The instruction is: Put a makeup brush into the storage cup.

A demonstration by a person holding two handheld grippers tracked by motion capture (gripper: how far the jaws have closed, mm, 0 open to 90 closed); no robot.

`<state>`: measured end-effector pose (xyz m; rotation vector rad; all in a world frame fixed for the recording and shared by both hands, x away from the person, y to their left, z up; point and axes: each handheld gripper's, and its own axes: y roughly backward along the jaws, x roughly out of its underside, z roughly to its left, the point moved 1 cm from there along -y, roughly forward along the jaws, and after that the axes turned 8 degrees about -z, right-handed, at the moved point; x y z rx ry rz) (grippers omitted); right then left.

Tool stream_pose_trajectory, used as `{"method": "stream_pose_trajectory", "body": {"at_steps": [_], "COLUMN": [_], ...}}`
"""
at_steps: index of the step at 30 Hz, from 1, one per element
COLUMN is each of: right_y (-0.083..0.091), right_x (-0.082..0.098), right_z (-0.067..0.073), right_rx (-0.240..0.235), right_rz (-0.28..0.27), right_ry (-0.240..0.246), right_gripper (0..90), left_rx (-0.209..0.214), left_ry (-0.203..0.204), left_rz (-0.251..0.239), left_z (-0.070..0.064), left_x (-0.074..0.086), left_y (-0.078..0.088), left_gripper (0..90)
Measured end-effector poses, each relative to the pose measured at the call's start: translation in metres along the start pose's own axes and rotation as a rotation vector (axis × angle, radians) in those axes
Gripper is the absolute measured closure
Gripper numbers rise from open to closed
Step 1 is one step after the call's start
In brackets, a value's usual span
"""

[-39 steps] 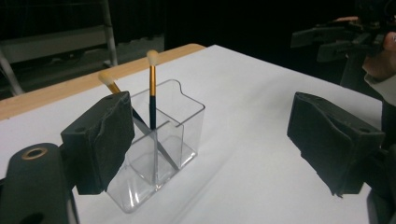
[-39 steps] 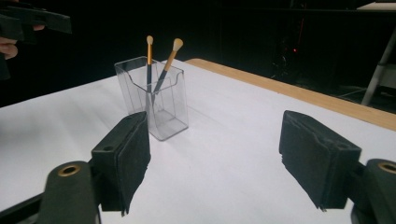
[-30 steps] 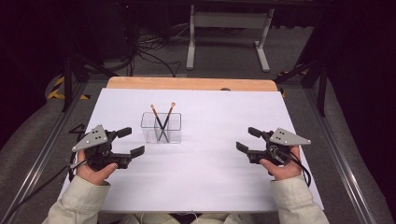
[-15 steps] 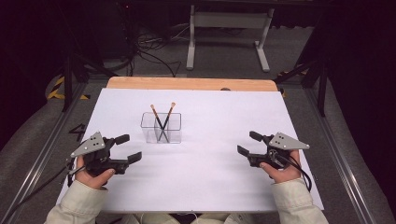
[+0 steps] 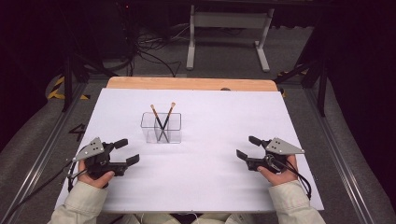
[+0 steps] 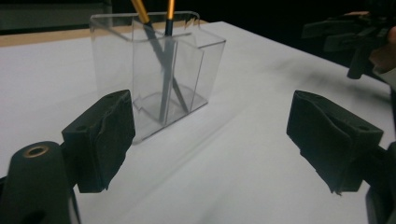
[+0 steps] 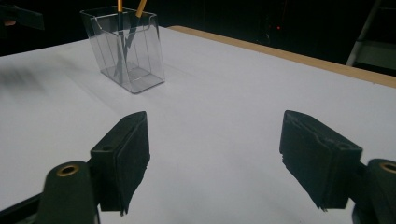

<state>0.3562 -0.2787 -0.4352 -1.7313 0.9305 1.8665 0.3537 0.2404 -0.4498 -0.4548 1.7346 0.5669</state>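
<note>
the white-covered worktop [image 5: 210,186] sits in a dark room, with a bare wooden strip along its far edge and grey floor, cables and a metal stand leg beyond. a clear plastic two-compartment holder [image 5: 161,128] stands upright a little left of centre, toward the far half. two slim pencils with orange upper shafts [image 5: 163,119] lean crossed inside it, tips down, tops above the rim.

the left tongs [image 5: 125,151] rest low at the near left, jaws spread wide and holding nothing, aimed toward the holder, which is near but apart. the right tongs [image 5: 247,147] lie at the near right, likewise spread and empty, well apart from the holder.

judged step: approach, before any grasp. the left tongs are the closer tool. to do it well, raise them above the rim, line the jaws across one pencil shaft, and close on the exposed upper part only; the holder looks light and would likely tip or slide if nudged. the right tongs could steady its wall.

open room: the surface is bare on all sides of the holder. the near and side edges lie close behind both hands, so keep travel forward and inward.
</note>
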Motion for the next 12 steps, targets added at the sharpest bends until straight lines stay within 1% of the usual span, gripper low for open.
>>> {"method": "stream_pose_trajectory", "body": {"at_steps": [3, 5, 7, 10, 12], "right_y": [-0.0007, -0.0012, -0.0011, -0.0005, -0.0003], "right_x": [0.0017, 0.0028, 0.0031, 0.0019, 0.0012], "right_z": [0.0002, 0.0004, -0.0005, -0.0005, 0.0002], "right_rx": [-0.001, 0.007, 0.020, 0.016, 0.010], "right_rz": [0.006, 0.012, 0.017, 0.009, 0.003], "right_ry": [0.005, 0.006, 0.007, 0.007, 0.006], "right_gripper": [25.2, 25.3, 25.5, 25.5, 25.4], "left_rx": [-0.004, -0.001, 0.002, 0.009, 0.005], "left_ry": [-0.004, -0.016, -0.010, -0.016, -0.021], "left_rz": [0.007, 0.010, 0.012, 0.005, 0.002], "left_z": [0.0015, 0.0015, 0.0018, 0.0011, 0.0005], "left_x": [0.0021, 0.0024, 0.0033, 0.0020, 0.0017], "left_y": [-0.0013, -0.0017, -0.0017, -0.0017, -0.0021], "left_gripper": [15.7, 15.4, 15.1, 14.9, 14.8]}}
